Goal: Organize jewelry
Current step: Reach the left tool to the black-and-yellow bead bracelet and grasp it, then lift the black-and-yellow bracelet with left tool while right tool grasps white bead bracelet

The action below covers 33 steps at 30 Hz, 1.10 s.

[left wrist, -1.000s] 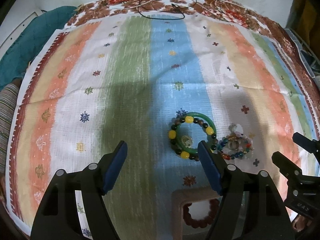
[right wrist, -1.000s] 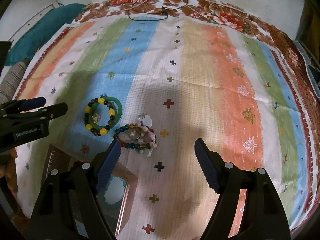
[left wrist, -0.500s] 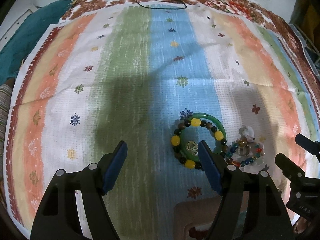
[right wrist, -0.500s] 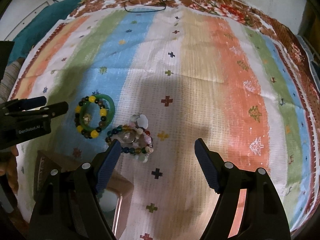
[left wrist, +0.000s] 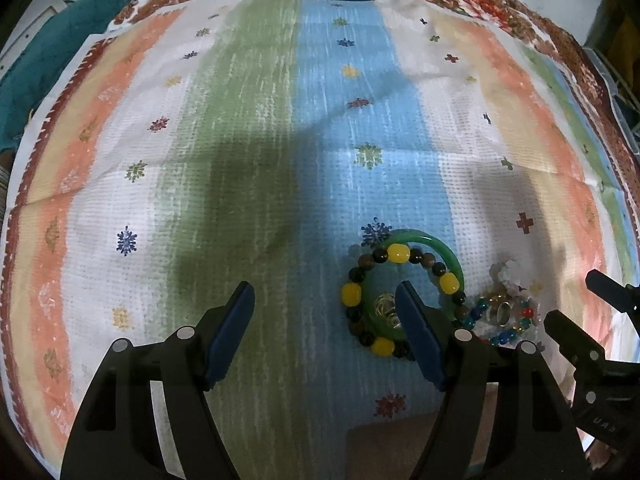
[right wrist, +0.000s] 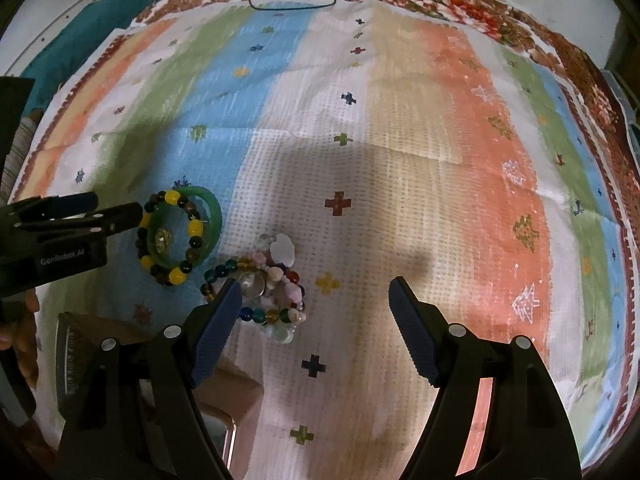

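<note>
Both tools gape wide, gripping nothing: left tool (left wrist: 326,334) beside the green bangle (left wrist: 430,240), right tool (right wrist: 314,330) beside it too

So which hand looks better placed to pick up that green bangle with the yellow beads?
Probably the left. The left gripper is open, and its right finger already overlaps the green bangle. The right gripper is also open but sits nearer the multicolored bead bracelets.

Both grippers have moved forward, nearer the green bangle (left wrist: 454,258) and beaded bracelets (right wrist: 256,292).
</note>
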Tool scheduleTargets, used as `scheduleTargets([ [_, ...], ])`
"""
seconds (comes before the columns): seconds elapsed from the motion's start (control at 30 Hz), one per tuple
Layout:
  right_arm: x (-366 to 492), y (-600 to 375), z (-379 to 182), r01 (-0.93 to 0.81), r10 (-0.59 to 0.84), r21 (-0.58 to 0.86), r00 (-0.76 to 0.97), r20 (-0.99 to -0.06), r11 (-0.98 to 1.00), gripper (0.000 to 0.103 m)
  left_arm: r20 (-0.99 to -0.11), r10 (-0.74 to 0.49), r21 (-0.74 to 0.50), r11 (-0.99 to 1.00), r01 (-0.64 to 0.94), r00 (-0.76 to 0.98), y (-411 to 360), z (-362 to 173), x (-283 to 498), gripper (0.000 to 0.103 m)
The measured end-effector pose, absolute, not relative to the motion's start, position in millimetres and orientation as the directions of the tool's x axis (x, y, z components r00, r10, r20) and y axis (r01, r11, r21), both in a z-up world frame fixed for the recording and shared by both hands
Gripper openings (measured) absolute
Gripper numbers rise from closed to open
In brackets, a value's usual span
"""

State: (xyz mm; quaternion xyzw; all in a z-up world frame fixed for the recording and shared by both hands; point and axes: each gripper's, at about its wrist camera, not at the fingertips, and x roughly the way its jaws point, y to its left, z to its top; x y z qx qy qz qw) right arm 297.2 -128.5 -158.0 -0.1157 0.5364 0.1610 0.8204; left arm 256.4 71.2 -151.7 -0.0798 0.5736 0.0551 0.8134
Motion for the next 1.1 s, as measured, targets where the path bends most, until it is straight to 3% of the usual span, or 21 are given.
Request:
scheduleTargets([
  [0.4,304,-120,-173,-0.409,0.125,-0.021,0.327,-0.937,0.912,0.053,-0.952,-0.011,-0.068,0.982,-0.175,0.305,67,-164,267,0.067],
  [0.7,307,-118,-182,-0.414,0.116,-0.022,0.304,-0.946,0.910,0.028,-0.958,-0.048,-0.103,0.978,-0.183,0.283,72,-173,269,0.042],
  [0.77,307,-118,-182,-0.416,0.116,-0.021,0.303,-0.946,0.909,0.021,-0.958,-0.050,-0.105,0.978,-0.182,0.284,70,-171,269,0.024],
  [0.83,307,-120,-181,-0.418,0.122,-0.017,0.302,-0.945,0.908,0.017,-0.958,-0.048,-0.102,0.979,-0.179,0.283,69,-170,268,0.015],
  [1.1,304,-119,-174,-0.422,0.137,-0.012,0.320,-0.937,0.907,0.004,-0.955,-0.034,-0.089,0.981,-0.173,0.296,69,-164,266,0.011],
])
